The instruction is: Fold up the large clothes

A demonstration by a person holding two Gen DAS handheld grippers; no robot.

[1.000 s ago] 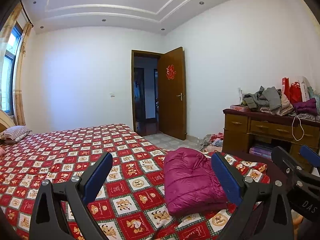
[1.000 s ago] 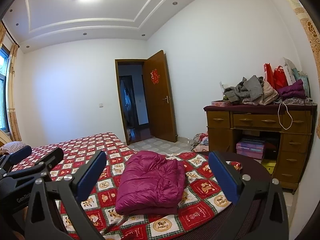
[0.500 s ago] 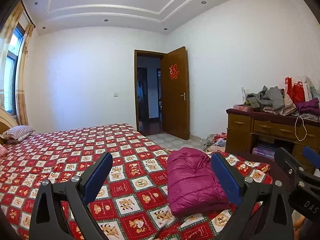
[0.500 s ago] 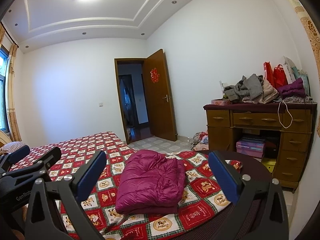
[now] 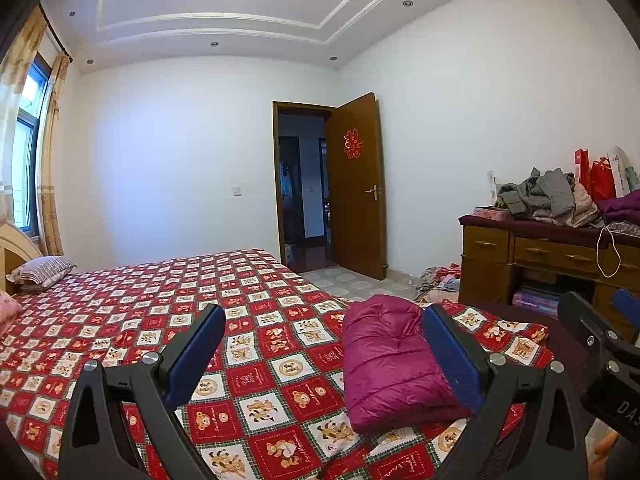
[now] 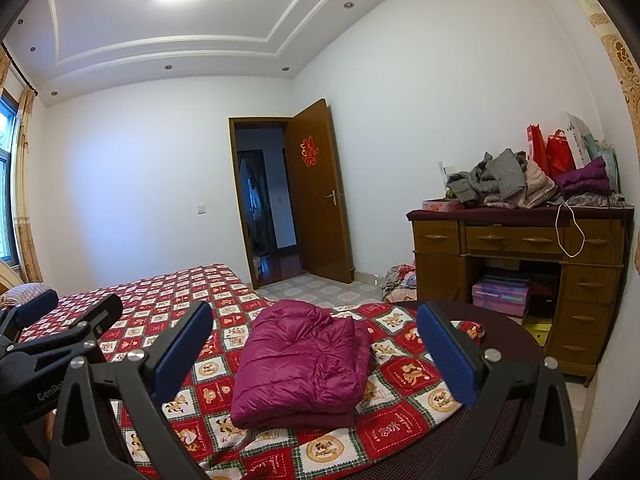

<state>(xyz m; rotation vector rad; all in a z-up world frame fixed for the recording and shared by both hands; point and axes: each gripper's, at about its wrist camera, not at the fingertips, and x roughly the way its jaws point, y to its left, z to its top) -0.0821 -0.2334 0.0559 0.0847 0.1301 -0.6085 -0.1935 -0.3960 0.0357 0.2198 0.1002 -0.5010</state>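
A magenta puffer jacket (image 5: 388, 364) lies folded in a compact bundle on the red bear-patterned bedspread (image 5: 168, 300), near the bed's foot corner; it also shows in the right wrist view (image 6: 304, 364). My left gripper (image 5: 324, 344) is open and empty, held above the bed to the left of the jacket. My right gripper (image 6: 314, 344) is open and empty, held above and in front of the jacket. Neither touches it.
A wooden dresser (image 6: 520, 264) piled with clothes (image 6: 504, 184) and bags stands at the right wall. Clothes lie on the floor (image 6: 400, 276) beside it. An open door (image 5: 356, 184) is ahead. Pillows (image 5: 40, 270) lie at the bed's head, far left.
Both grippers have drawn slightly back and turned a little to the left, so the room has shifted right in the left view. The jacket has not moved. Both stay open.
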